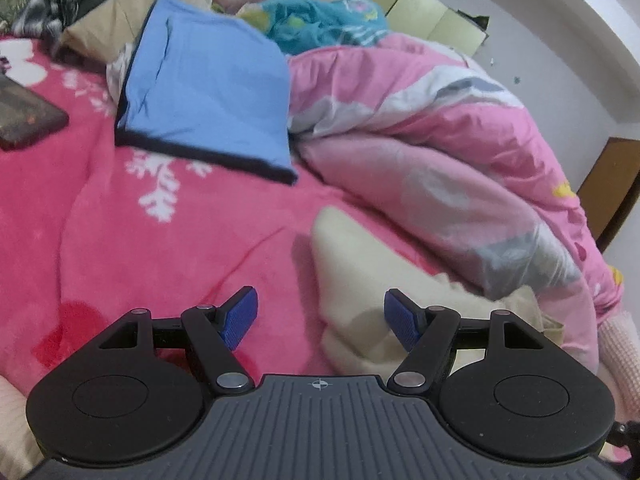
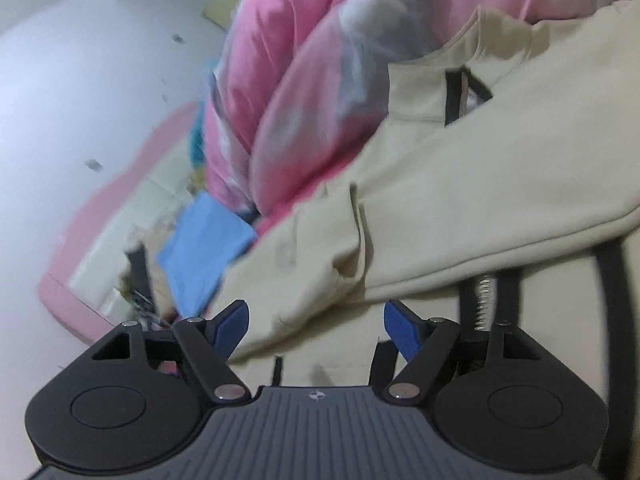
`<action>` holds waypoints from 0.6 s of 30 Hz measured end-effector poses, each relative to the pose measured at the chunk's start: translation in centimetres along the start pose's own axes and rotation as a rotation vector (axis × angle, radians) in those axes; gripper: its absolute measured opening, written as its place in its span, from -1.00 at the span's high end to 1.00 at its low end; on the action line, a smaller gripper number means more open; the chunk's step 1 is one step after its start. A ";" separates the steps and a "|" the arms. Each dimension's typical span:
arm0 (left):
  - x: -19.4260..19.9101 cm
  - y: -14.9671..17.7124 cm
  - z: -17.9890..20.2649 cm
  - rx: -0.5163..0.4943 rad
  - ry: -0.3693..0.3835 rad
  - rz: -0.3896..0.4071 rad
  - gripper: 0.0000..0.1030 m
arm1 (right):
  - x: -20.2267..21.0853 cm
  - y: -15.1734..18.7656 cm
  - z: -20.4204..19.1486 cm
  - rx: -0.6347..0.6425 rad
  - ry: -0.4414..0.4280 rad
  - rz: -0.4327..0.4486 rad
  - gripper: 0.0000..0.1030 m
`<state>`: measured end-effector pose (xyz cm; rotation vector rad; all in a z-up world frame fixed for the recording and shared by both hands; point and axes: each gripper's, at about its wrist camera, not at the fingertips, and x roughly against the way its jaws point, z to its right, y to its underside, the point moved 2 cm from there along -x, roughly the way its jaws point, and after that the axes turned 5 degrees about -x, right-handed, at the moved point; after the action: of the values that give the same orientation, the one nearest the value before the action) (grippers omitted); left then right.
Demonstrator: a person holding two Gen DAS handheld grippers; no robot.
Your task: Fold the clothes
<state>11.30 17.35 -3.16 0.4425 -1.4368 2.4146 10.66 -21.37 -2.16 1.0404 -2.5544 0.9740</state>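
A cream garment (image 1: 360,276) lies crumpled on the pink snowflake blanket (image 1: 120,240), just ahead of my left gripper (image 1: 320,320). That gripper is open, its blue pads wide apart over the blanket and the cream cloth's edge. In the right wrist view the same cream garment (image 2: 460,208) fills the right side, its collar with a black-trimmed zip (image 2: 456,96) at the top. My right gripper (image 2: 316,330) is open, with a fold of cream cloth lying between its pads but not pinched. A folded blue garment (image 1: 208,92) (image 2: 204,248) rests farther up the bed.
A bunched pink quilt (image 1: 460,152) crowds the right side of the bed. A teal blanket (image 1: 324,20) and a beige pillow (image 1: 116,20) lie near the headboard. A dark flat device (image 1: 24,120) sits at the left. A black frame with a spring (image 2: 484,300) shows beside the right gripper.
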 end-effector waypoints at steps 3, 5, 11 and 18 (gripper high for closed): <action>-0.2 0.3 -0.6 -0.003 0.017 0.009 -0.36 | -1.3 -0.2 -0.9 -0.001 0.026 -0.015 -0.48; -0.3 0.4 -0.8 0.003 0.024 0.012 -0.36 | -2.2 -0.2 -1.2 -0.053 0.014 -0.049 -0.44; -0.5 0.4 -0.9 -0.006 0.028 0.008 -0.36 | -4.6 -0.2 -1.7 -0.071 0.096 -0.070 -0.06; -0.4 0.2 -1.4 0.029 0.054 0.006 -0.36 | -4.7 0.0 -4.5 0.076 0.181 -0.029 0.81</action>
<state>11.42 18.45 -4.15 0.3774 -1.3841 2.4364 13.84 -15.84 -0.74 0.9591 -2.3670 1.1113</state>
